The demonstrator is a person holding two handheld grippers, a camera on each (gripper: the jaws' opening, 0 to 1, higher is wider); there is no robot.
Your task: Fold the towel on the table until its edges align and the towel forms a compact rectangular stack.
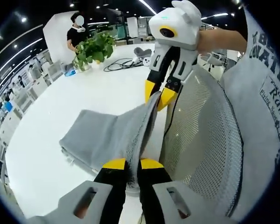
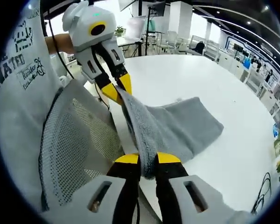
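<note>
A grey towel point(image 1: 107, 135) hangs stretched between both grippers, its far part lying folded on the white table point(image 1: 60, 98). My left gripper point(image 1: 132, 164) is shut on one corner of the towel's raised edge at the bottom of the left gripper view. My right gripper point(image 1: 159, 94) pinches the other corner higher up in that view. In the right gripper view the towel point(image 2: 177, 126) drapes from my right gripper point(image 2: 148, 159), shut on it, up to the left gripper point(image 2: 117, 90). The held edge runs taut off the table's near side.
A mesh-backed chair point(image 1: 205, 135) stands close beside the table edge, next to a person's grey printed shirt point(image 2: 18, 93). A potted plant point(image 1: 94, 49), black cables point(image 1: 123, 64) and a person in black point(image 1: 77, 32) are at the table's far end.
</note>
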